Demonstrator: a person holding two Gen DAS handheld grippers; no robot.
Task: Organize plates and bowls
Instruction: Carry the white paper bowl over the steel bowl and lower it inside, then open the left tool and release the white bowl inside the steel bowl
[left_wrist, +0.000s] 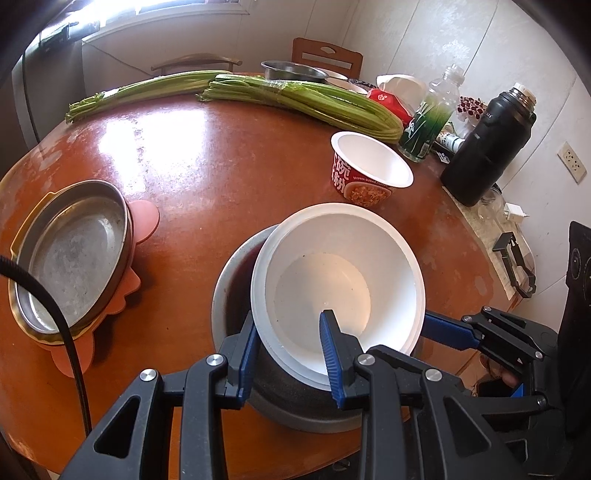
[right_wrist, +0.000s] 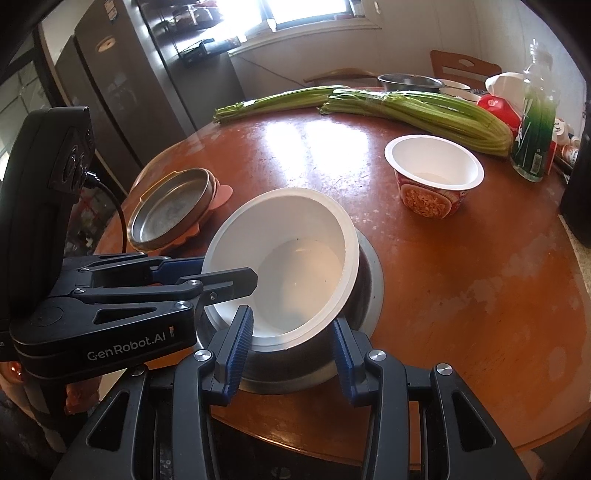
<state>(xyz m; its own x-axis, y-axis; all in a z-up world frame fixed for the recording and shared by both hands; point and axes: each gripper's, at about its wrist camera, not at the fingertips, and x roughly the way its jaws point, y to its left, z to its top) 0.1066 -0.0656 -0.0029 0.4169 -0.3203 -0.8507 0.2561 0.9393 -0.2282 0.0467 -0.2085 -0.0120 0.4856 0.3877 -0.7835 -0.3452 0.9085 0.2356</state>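
Both grippers, left gripper (left_wrist: 290, 354) and right gripper (right_wrist: 291, 349), clamp the white bowl's (left_wrist: 334, 280) rim, tilted inside the metal bowl (left_wrist: 232, 280) beside the noodle cup (left_wrist: 369, 170); nesting looks underway, and the next move likely calls for levelling before release.

Both wrist views look steeply down, close over the white bowl (left_wrist: 336, 273), from opposite sides.

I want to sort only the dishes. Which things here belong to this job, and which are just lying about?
Job: white bowl, grey bowl under it, metal pan, noodle cup.
Lying about: celery, bottle, black flask.
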